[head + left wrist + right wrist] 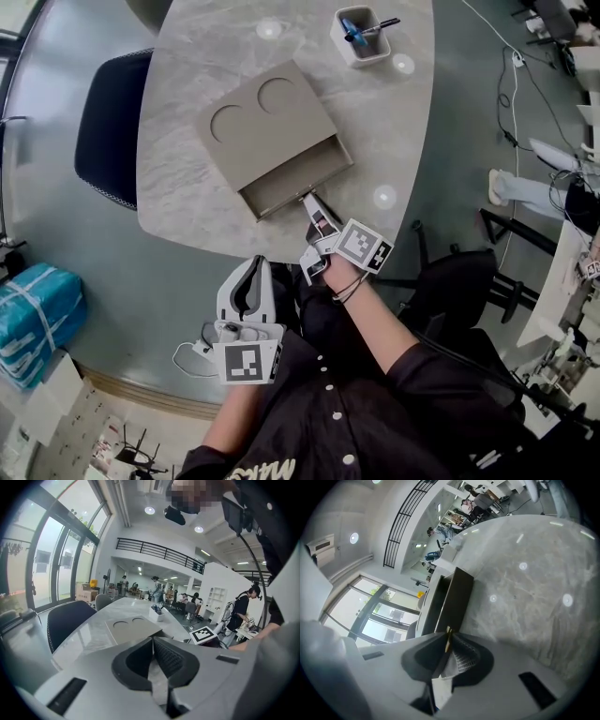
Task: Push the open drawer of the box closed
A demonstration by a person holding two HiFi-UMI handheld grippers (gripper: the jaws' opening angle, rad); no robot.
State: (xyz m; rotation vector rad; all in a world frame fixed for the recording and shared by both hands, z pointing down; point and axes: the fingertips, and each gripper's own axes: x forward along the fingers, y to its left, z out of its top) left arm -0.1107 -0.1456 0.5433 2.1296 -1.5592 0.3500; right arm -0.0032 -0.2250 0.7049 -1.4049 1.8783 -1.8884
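Open-plan office, with a grey marbled oval table (187,202) filling the upper half of the head view. A dark chair (111,127) is tucked in at the upper left and a white pen pot (361,42) is set at top centre, well apart from the work. The tan box (267,127) is laid near mid-frame with two round recesses in its lid. The drawer (286,192) is seen pulled out toward the lower right, its empty tray exposed. The right gripper (308,200) is brought in from the lower right with its jaws drawn together and nothing clamped between them. Its tips are set at the drawer's front wall, right of the wall's midpoint. In the right gripper view the closed tips are seen meeting a thin tan edge, with the dark tray running away behind it, so contact is judged made or all but made. Closed jaws are presumably chosen to give one stiff, narrow pusher rather than two prongs that could straddle or snag the thin wall. The left gripper (254,265) is held low in the frame, off the table edge near the person's body, jaws likewise closed on nothing. The push path is thereby left free, but the box is not braced. The step in hand is judged to be the start of the push, as the drawer is not yet closed. Risk noted: with an off-centre push and an unbraced box, the box could be slid or yawed on the smooth top instead of the drawer being seated.
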